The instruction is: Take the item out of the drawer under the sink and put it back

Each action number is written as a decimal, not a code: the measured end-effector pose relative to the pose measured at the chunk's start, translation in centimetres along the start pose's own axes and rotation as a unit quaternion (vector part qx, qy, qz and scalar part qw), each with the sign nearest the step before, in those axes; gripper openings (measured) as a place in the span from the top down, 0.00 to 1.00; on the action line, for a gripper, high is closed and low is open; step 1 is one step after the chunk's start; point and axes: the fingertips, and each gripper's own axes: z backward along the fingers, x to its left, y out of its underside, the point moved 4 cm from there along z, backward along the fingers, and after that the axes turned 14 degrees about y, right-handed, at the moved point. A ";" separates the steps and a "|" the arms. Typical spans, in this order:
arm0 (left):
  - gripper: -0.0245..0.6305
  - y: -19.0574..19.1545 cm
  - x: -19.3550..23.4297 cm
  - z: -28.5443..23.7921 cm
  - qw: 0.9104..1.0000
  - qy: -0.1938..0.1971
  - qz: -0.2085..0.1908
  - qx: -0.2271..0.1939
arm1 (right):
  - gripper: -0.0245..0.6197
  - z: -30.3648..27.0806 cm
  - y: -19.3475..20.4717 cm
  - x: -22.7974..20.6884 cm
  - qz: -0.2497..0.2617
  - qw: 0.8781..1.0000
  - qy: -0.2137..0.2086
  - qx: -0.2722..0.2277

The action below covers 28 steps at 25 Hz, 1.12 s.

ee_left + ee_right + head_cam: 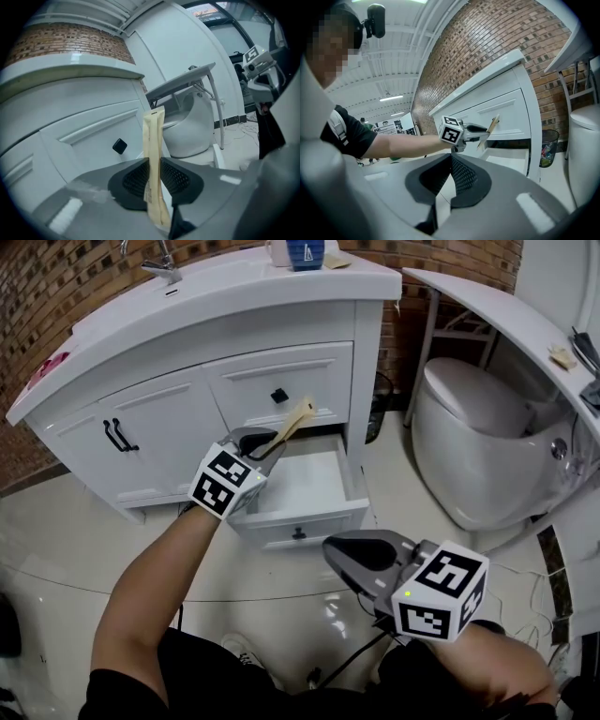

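Observation:
The white vanity's bottom drawer (309, 526) stands pulled out, and its inside looks bare. Just above its back left corner my left gripper (270, 442) is shut on a slim beige packet (292, 422). The packet (153, 140) stands upright between the two dark pads, its top poking well past the left gripper (153, 161). From the right gripper view, the left gripper (480, 132) holds the packet (492, 126) slanted over the open drawer (513, 161). My right gripper (352, 554) hangs lower, in front of the drawer and to its right, shut with nothing in it (451, 159).
Above the open drawer is a shut drawer with a black knob (278, 395); cupboard doors with black handles (117, 435) lie to its left. A toilet (478, 437) stands at the right under a white shelf (525, 324). A waste bin (548, 147) sits beside the vanity.

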 end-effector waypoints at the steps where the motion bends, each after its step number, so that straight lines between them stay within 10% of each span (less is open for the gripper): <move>1: 0.85 0.4 0.3 -0.9 1.000 0.001 -0.002 0.011 | 0.96 0.0 0.0 -0.1 -0.001 1.000 0.000 0.000; 10: 0.85 6.0 0.9 -8.7 0.984 0.037 -0.062 0.161 | 0.96 -0.2 0.4 -0.7 -0.006 1.000 -0.007 0.013; 21: 0.85 10.9 0.8 -13.2 0.939 0.078 -0.147 0.302 | 0.96 -0.2 0.2 -2.1 -0.019 1.000 -0.002 0.015; 28: 0.83 12.5 0.5 -14.4 0.926 0.095 -0.149 0.333 | 0.96 -0.3 0.5 -2.2 -0.021 1.000 -0.001 0.019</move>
